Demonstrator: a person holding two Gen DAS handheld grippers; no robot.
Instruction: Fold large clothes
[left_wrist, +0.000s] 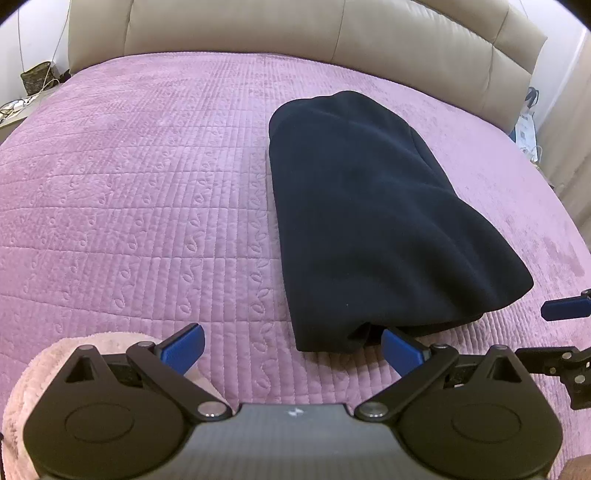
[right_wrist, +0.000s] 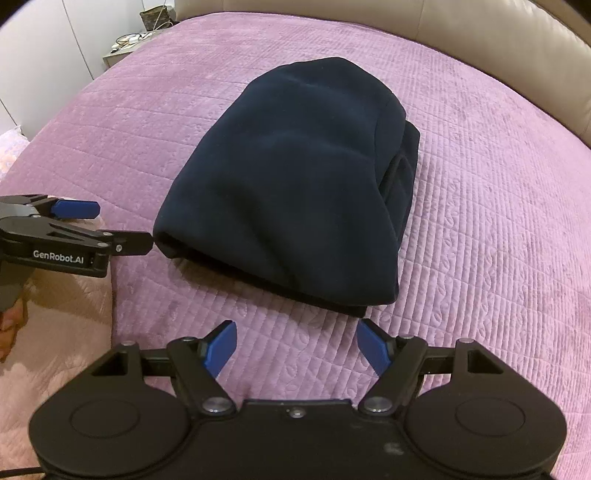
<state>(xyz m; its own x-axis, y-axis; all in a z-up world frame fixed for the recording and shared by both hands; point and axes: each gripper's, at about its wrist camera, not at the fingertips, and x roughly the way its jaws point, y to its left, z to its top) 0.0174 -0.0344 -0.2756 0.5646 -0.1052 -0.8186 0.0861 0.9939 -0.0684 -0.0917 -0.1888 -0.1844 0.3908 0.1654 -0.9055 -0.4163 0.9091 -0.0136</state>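
The left gripper (left_wrist: 291, 345) hangs tilted down over the bed with its blue-padded jaws spread wide and nothing between them. Just ahead of it and a little to its right lies the folded navy fleece garment (left_wrist: 373, 221), a thick dark bundle resting flat on the pink quilted bedspread (left_wrist: 147, 184). The right-hand pad (left_wrist: 400, 349) sits at the garment's near edge — whether it touches the cloth cannot be told. Beyond the garment, past the far side of the bed, stands the beige padded headboard (left_wrist: 332, 33). Under the gripper's left side shows a fuzzy pale-pink sleeve (left_wrist: 22, 398).

The right gripper (right_wrist: 295, 347) also points down at the bedspread (right_wrist: 480, 221), jaws wide apart and empty. The same garment (right_wrist: 291, 184) lies directly ahead of it, its near fold close to the fingertips but apart from them. To this gripper's left the other gripper (right_wrist: 122, 229) comes in from the side — its black tip is just beside the garment's near-left corner. Far off to the upper left, beyond the bed, a nightstand (right_wrist: 118, 51) carries a small woven basket (right_wrist: 157, 16) and some cables.
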